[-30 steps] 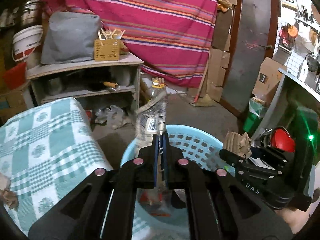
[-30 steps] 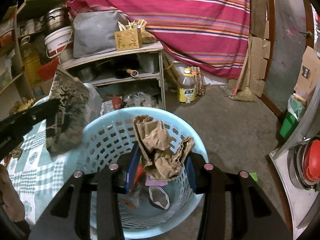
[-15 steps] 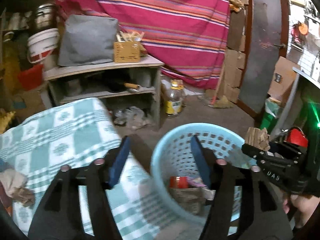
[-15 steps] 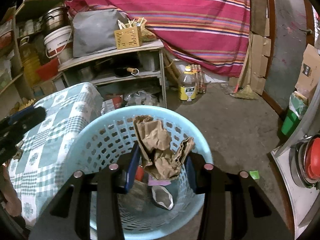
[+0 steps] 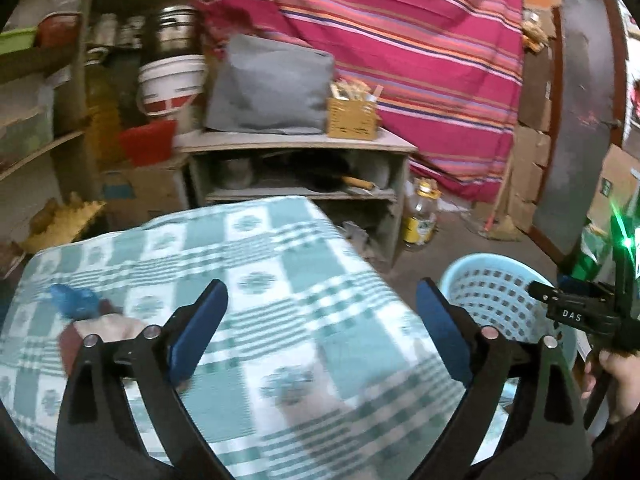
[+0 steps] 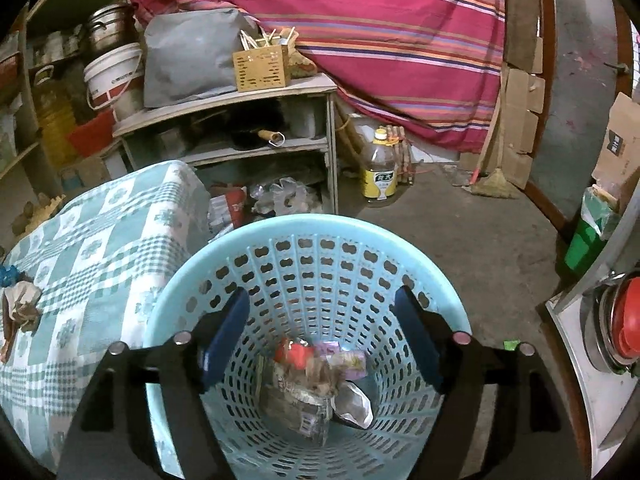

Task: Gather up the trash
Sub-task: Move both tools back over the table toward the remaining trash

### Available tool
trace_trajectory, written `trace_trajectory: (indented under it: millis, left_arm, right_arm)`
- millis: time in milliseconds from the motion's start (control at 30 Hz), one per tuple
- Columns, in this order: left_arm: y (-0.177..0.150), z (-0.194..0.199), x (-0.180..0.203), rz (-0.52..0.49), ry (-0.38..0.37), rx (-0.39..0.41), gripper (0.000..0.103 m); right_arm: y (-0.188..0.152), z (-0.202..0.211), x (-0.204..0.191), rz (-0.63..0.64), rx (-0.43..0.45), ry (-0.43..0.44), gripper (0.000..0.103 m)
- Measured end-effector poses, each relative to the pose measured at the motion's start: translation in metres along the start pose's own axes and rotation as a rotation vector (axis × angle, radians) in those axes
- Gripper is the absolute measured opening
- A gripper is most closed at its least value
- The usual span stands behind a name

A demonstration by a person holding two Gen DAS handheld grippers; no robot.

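My left gripper (image 5: 320,296) hovers over the green checked tablecloth (image 5: 280,264), its jaws opening wide with nothing between them. On the cloth's left part lie a crumpled blue wrapper (image 5: 74,304) and a crumpled brownish paper (image 5: 108,326). My right gripper (image 6: 320,304) hangs over the light blue perforated basket (image 6: 312,226), jaws opening and empty. Brown paper and wrappers (image 6: 316,380) lie at the basket's bottom. In the left wrist view the basket (image 5: 492,292) stands right of the table. The crumpled paper (image 6: 20,306) also shows at the right wrist view's left edge.
Behind the table stands a low wooden shelf (image 6: 240,96) with a grey bag and a small crate. A yellow-labelled oil bottle (image 6: 380,172) is on the concrete floor. At the right are a green bin (image 6: 584,240), cardboard and a metal counter with a red lid (image 6: 624,320).
The left gripper let go of the wrapper it held over the basket, opened and swung left over the table. The right gripper opened and its brown paper dropped into the basket.
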State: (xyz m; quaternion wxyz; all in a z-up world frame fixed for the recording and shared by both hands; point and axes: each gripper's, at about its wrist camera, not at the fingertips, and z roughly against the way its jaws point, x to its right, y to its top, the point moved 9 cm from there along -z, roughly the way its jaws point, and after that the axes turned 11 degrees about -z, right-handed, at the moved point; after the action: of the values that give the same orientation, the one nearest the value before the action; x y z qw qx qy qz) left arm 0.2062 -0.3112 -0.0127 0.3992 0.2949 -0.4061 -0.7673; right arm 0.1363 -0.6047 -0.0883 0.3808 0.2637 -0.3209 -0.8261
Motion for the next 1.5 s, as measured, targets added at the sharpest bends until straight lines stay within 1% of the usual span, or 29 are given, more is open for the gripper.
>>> trace_trajectory:
  millis: [67, 167, 233, 333, 367, 433, 567, 733, 833, 1000, 1100, 1200, 1367, 1500]
  left_arm:
    - [-0.001, 0.007, -0.019, 0.019, 0.019, 0.000, 0.094]
    - [-0.004, 0.022, -0.053, 0.032, 0.069, 0.011, 0.096]
    - [-0.008, 0.029, -0.069, 0.042, 0.089, 0.014, 0.097]
    - [-0.017, 0.040, -0.096, 0.058, 0.118, 0.007, 0.097]
    - [-0.021, 0.043, -0.104, 0.060, 0.132, 0.006, 0.097]
    - [-0.030, 0.051, -0.122, 0.067, 0.164, -0.003, 0.097]
    - [-0.045, 0.064, -0.156, 0.075, 0.223, -0.016, 0.097]
    - [-0.068, 0.075, -0.198, 0.105, 0.284, -0.047, 0.097]
    - [-0.082, 0.080, -0.221, 0.112, 0.329, -0.063, 0.097]
    - [-0.107, 0.084, -0.257, 0.140, 0.383, -0.101, 0.097]
    - [-0.120, 0.088, -0.275, 0.151, 0.412, -0.114, 0.098]
    - [-0.133, 0.086, -0.290, 0.173, 0.428, -0.131, 0.098]
    - [-0.150, 0.077, -0.310, 0.196, 0.439, -0.169, 0.098]
    - [-0.157, 0.067, -0.315, 0.213, 0.422, -0.179, 0.098]
  right_arm:
    - [0.001, 0.000, -0.004, 0.006, 0.005, -0.020, 0.080]
    - [0.000, 0.006, -0.018, 0.012, 0.012, -0.015, 0.080]
    - [0.000, 0.013, -0.029, 0.018, 0.025, -0.001, 0.080]
    - [-0.001, 0.028, -0.064, 0.041, 0.050, 0.040, 0.082]
    - [-0.002, 0.031, -0.074, 0.049, 0.056, 0.050, 0.087]
    - [-0.007, 0.041, -0.102, 0.076, 0.078, 0.083, 0.091]
    - [-0.023, 0.050, -0.156, 0.163, 0.085, 0.136, 0.091]
    - [-0.053, 0.049, -0.220, 0.277, 0.050, 0.177, 0.091]
    - [-0.069, 0.049, -0.249, 0.334, 0.041, 0.194, 0.091]
    - [-0.091, 0.047, -0.285, 0.390, 0.018, 0.219, 0.091]
    - [-0.101, 0.044, -0.301, 0.392, -0.006, 0.250, 0.091]
    - [-0.116, 0.038, -0.316, 0.388, -0.050, 0.279, 0.091]
    - [-0.134, 0.034, -0.338, 0.442, -0.063, 0.279, 0.091]
    - [-0.145, 0.028, -0.349, 0.460, -0.087, 0.282, 0.091]
